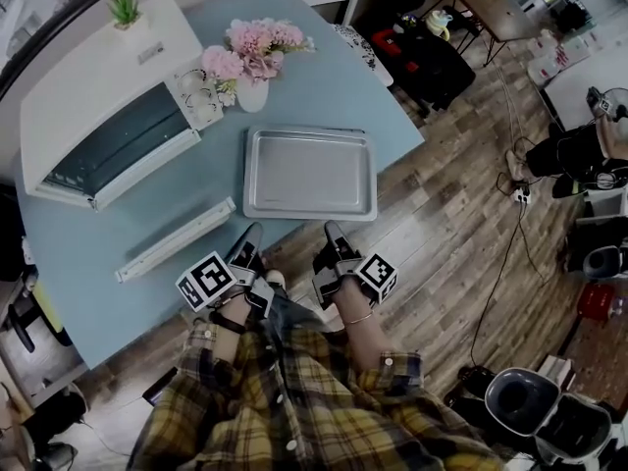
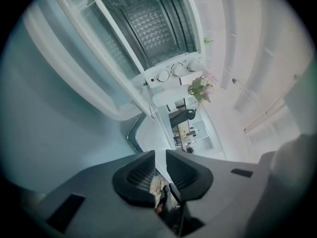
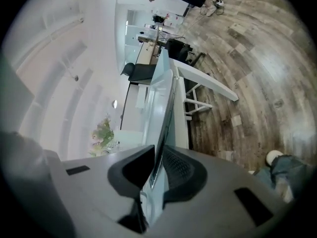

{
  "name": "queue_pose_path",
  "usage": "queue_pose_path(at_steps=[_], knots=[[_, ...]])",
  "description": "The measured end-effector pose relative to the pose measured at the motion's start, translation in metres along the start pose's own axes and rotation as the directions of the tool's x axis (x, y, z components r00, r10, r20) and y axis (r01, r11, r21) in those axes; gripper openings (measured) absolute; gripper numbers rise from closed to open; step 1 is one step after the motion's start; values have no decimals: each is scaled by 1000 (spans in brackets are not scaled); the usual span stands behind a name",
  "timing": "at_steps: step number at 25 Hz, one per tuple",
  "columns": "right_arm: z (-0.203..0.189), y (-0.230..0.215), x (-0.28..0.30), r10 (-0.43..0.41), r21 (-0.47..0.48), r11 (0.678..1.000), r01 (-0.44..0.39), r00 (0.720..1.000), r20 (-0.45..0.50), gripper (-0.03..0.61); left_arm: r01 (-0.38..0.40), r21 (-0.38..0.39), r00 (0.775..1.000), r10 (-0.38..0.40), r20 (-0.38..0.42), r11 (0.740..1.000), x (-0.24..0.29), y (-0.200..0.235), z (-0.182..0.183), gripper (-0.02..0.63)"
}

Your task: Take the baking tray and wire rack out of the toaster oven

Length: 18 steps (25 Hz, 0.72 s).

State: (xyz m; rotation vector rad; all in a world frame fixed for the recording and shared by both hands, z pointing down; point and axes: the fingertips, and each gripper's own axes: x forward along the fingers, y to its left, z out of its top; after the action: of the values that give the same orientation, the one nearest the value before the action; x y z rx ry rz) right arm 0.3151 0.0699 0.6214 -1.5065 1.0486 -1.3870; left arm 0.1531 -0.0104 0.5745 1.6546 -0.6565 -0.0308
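Note:
The silver baking tray (image 1: 309, 175) lies flat on the blue table (image 1: 88, 302), in front of me. Both grippers sit at its near rim: the left gripper (image 1: 253, 235) at the left corner, the right gripper (image 1: 334, 232) toward the right. In the right gripper view the tray's rim (image 3: 166, 98) runs edge-on between the jaws of the right gripper (image 3: 158, 152), which stand slightly apart around it. The left gripper (image 2: 160, 155) shows a narrow gap, with the tray's corner (image 2: 132, 135) just ahead. The white toaster oven (image 1: 88, 96) stands open; wire bars (image 2: 153, 29) show inside it.
The oven's glass door (image 2: 74, 68) hangs open toward me, its white handle (image 1: 177, 238) left of the tray. A vase of pink flowers (image 1: 250, 62) stands behind the tray, and a small plant (image 1: 125, 8) sits on the oven. Wood floor (image 1: 461, 224) lies to the right.

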Motion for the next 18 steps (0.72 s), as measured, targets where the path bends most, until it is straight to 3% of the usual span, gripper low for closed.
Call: queue_pose_path(at_steps=[6, 10, 13, 18], knots=[[-17, 31, -13, 42, -207, 977, -60, 995, -88, 43, 40, 66, 999, -42, 32, 997, -19, -15, 13, 60], [-30, 73, -13, 93, -382, 913, -142, 985, -145, 43, 61, 140, 996, -70, 59, 988, -37, -28, 27, 58], [-45, 111, -9, 132, -548, 807, -219, 972, -195, 43, 78, 202, 991, -97, 88, 976, -54, -41, 43, 57], [-85, 178, 10, 189, -740, 566, -365, 930, -315, 43, 64, 328, 973, -132, 189, 943, -90, -58, 84, 57]])
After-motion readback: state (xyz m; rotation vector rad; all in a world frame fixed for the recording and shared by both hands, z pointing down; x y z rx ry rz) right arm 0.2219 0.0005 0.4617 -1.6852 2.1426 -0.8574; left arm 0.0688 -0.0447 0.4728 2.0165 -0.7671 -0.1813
